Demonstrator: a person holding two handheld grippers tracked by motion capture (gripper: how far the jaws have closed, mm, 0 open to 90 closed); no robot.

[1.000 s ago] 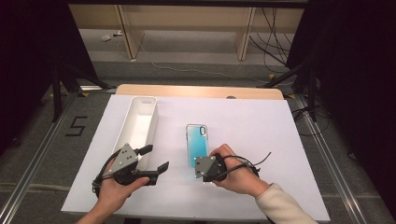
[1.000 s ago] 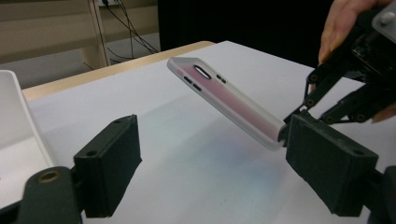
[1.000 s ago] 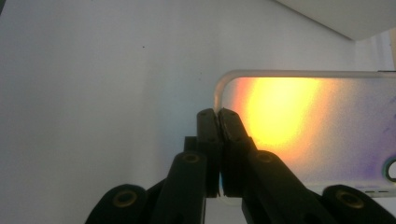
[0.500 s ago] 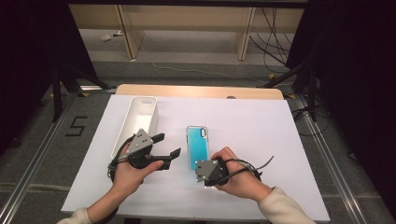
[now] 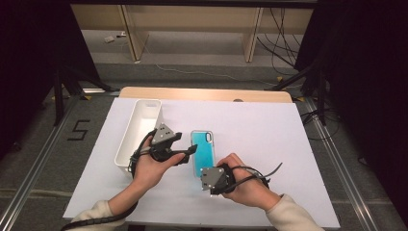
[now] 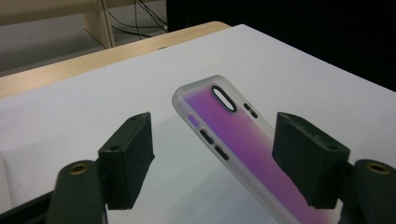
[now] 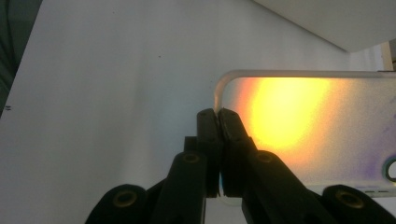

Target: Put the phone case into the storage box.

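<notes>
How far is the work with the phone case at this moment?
Done: the right gripper is shut on the near edge of the phone case. In hand: the left gripper, jaws just closing, straddles the case without pressing. Left: lifting it, perhaps into the white bin, which looks empty.

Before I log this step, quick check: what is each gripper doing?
Left gripper: open, jaws just been closing, either side of the phone case, pads not touching it.
Right gripper: shut on the phone case's edge.
</notes>
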